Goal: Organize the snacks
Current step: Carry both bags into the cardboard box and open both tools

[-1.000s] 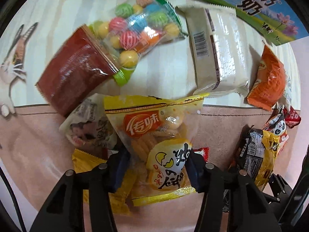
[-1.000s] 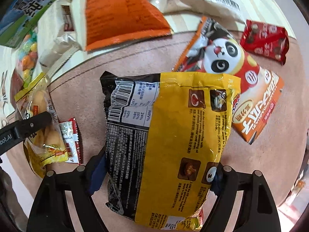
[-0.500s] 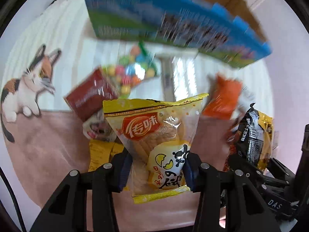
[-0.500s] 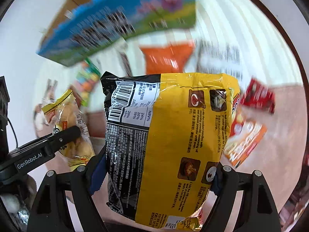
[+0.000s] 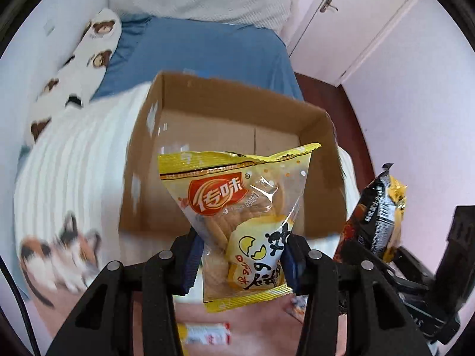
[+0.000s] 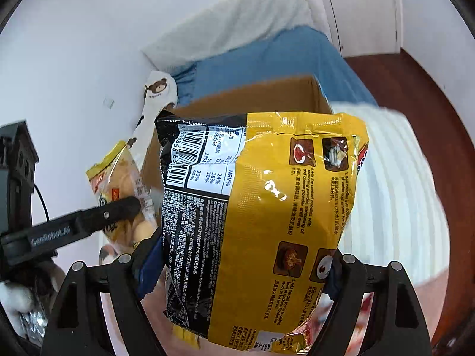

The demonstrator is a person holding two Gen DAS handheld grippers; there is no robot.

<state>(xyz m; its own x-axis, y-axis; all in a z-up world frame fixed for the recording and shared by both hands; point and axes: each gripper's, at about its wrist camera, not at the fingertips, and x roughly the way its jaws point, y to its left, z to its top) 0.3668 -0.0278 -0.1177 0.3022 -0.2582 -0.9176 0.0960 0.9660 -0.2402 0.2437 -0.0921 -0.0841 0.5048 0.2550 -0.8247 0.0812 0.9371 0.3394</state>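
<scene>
Snacks: the left gripper (image 5: pixel 240 262) has its fingers clenched on the biscuit bag (image 5: pixel 237 216), the right gripper (image 6: pixel 240 270) on the noodle packet (image 6: pixel 267 207). Both hang upright near the open cardboard box (image 5: pixel 225 103), apparently for dropping in.

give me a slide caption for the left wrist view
Left gripper holds a yellow biscuit packet above an open cardboard box.

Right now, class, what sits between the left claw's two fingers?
The yellow biscuit packet, pinched low down in the left claw; the left wrist view shows it.
</scene>
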